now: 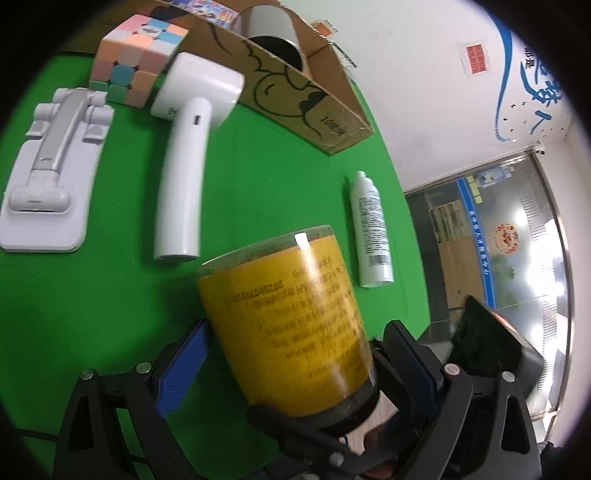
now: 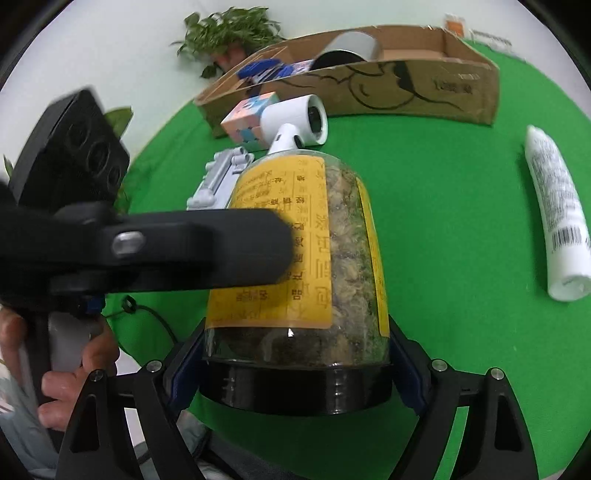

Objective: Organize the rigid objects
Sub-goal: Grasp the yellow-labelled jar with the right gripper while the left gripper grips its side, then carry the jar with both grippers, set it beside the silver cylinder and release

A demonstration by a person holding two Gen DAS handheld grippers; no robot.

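Note:
A clear jar (image 1: 284,314) with a yellow label and a black lid hangs tilted above the green table (image 1: 266,177), held from two sides. In the left wrist view my left gripper (image 1: 295,325) is shut on its body, a blue pad against each side. In the right wrist view my right gripper (image 2: 295,350) is shut on the lid end of the same jar (image 2: 343,240). One black finger (image 2: 221,251) of the left gripper crosses the jar's label from the left. A hand (image 2: 74,380) holds that gripper's handle.
On the table lie a pastel puzzle cube (image 1: 136,62), a white hand-held device (image 1: 184,147), a white-and-grey folding stand (image 1: 51,173) and a white bottle (image 1: 371,229). Behind them a cardboard box (image 1: 314,103) holds a grey cylinder (image 1: 273,33). A plant (image 2: 229,33) stands beyond.

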